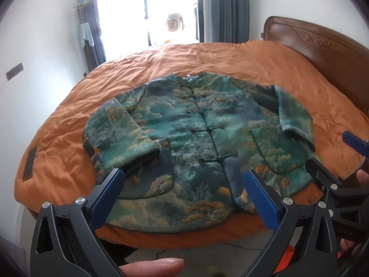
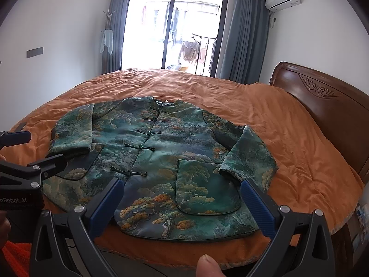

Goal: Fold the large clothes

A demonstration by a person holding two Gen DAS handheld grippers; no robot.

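A green padded jacket (image 1: 196, 138) with a cloud and tree print and knot buttons lies flat, front up, on the orange bedspread; it also shows in the right wrist view (image 2: 161, 161). Both sleeves are folded in over its sides. My left gripper (image 1: 184, 182) is open and empty, held above the jacket's near hem. My right gripper (image 2: 182, 194) is open and empty, above the hem near the right pocket. Each gripper shows at the edge of the other's view, the right gripper (image 1: 334, 152) and the left gripper (image 2: 34, 150).
The orange bedspread (image 2: 288, 127) covers a large bed with a carved wooden headboard (image 2: 322, 101) at the right. A glass balcony door (image 2: 175, 30) with grey curtains is behind the bed. A white wall (image 2: 57, 34) stands on the left.
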